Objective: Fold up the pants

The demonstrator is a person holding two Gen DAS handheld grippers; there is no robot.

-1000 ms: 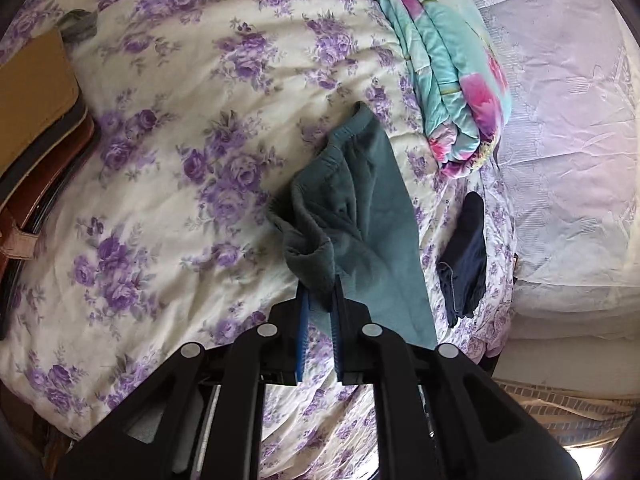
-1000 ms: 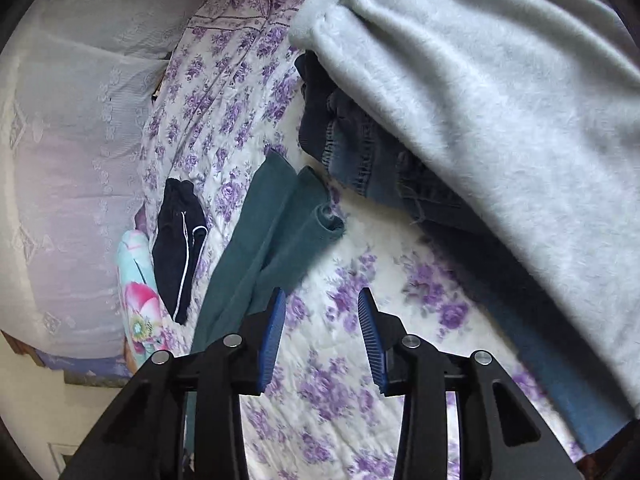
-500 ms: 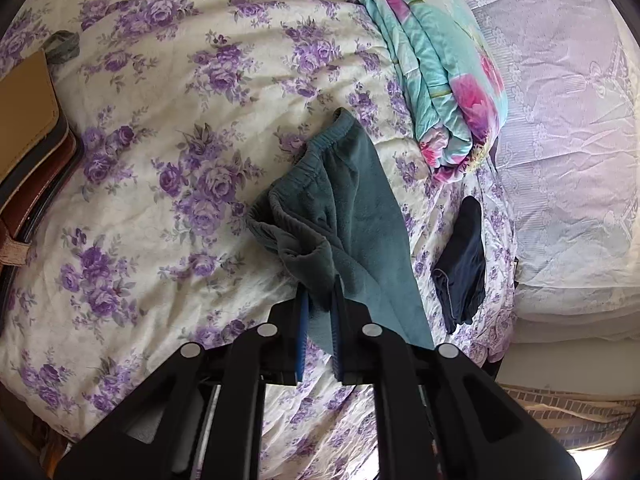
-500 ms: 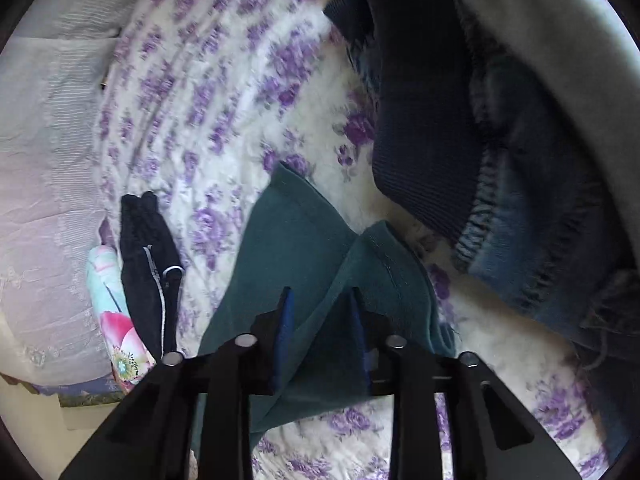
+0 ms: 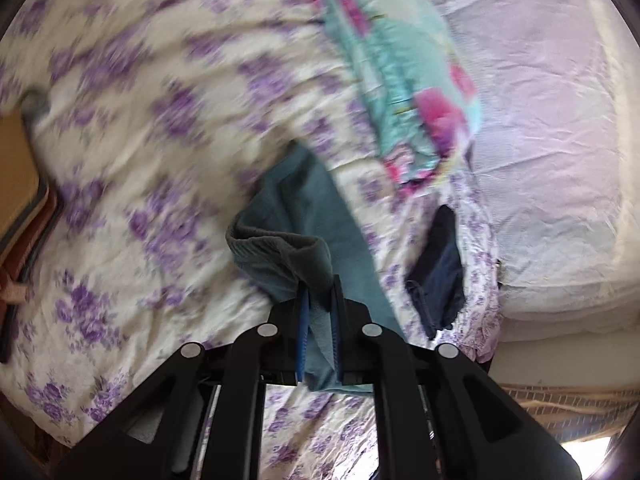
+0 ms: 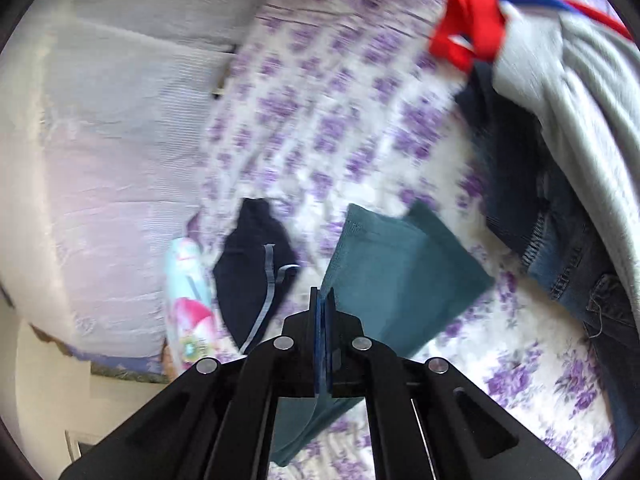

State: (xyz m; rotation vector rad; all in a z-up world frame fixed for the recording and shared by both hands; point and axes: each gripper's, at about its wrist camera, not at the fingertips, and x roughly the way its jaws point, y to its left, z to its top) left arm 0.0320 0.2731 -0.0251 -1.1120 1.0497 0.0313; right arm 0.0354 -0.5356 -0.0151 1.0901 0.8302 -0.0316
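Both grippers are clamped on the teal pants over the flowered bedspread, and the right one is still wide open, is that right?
Not quite. In the right wrist view the right gripper is shut on the teal pants; the left gripper is clamped too, over the flowered bedspread.

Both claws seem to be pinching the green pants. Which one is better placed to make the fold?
Probably the right claw: it pinches a flat edge of the green pants with bare bedspread ahead. The left claw holds a bunched waistband.

A bed with a purple-flowered cover [image 5: 132, 184] fills the scene, a pale lilac sheet [image 5: 552, 168] lies to its right, and brown furniture [image 5: 16, 184] stands at the left edge.
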